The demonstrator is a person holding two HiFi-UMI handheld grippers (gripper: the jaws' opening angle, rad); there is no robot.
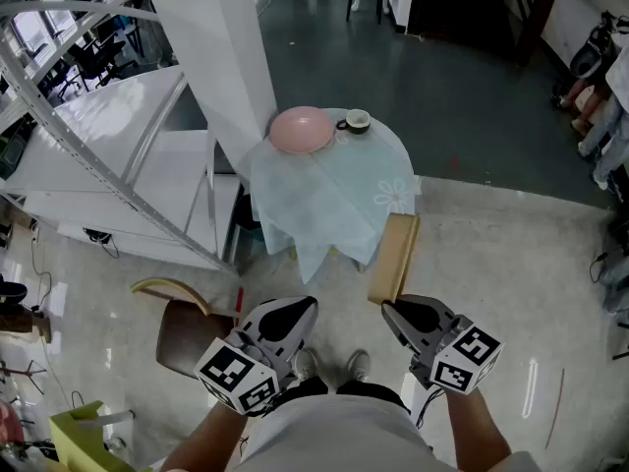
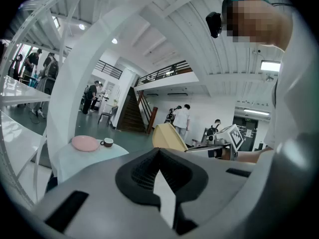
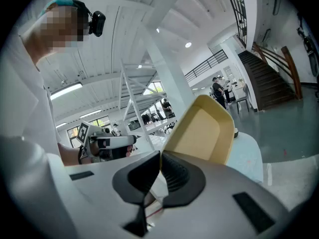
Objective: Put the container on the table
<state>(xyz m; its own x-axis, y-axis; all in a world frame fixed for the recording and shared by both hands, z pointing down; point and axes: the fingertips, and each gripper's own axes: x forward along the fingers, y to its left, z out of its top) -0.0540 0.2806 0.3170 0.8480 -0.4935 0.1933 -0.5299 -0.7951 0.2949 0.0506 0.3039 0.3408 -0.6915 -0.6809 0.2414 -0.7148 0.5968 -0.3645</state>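
Far left: white metal shelf rack (image 1: 108, 155), with a white column (image 1: 221, 57) rising just beside it.

Low left, on the floor: brown chair (image 1: 185, 337) with a curved wooden back, close to the person's left side.

Left gripper (image 1: 300, 311): held low in front of the body and aimed toward the table. In the left gripper view its dark pads (image 2: 142, 171) meet at the tips. The claw is closed, with nothing between the pads.

Round table (image 1: 324, 200) ahead, draped in a pale blue cloth. Two vessels stand on its far edge:
- Pink bowl (image 1: 302, 130), upright, shallow, its hollow bare. It also shows in the left gripper view (image 2: 85, 143).
- Small dark cup (image 1: 356, 120) just right of the bowl, near it but apart, handle toward the bowl. The inside looks pale; cannot tell whether it holds anything.

Container (image 1: 395, 254): a tan rectangular tray, not on the table. It is held up on edge over the floor, just off the table's near right side. Its far end comes up against the hanging cloth; cannot tell whether they touch. The right gripper view looks into its open side (image 3: 202, 133): plain cream inside, empty.

Right gripper (image 1: 390, 309): the claw is clamped narrow on the container's near rim, the rim pinched between both pads (image 3: 174, 171).
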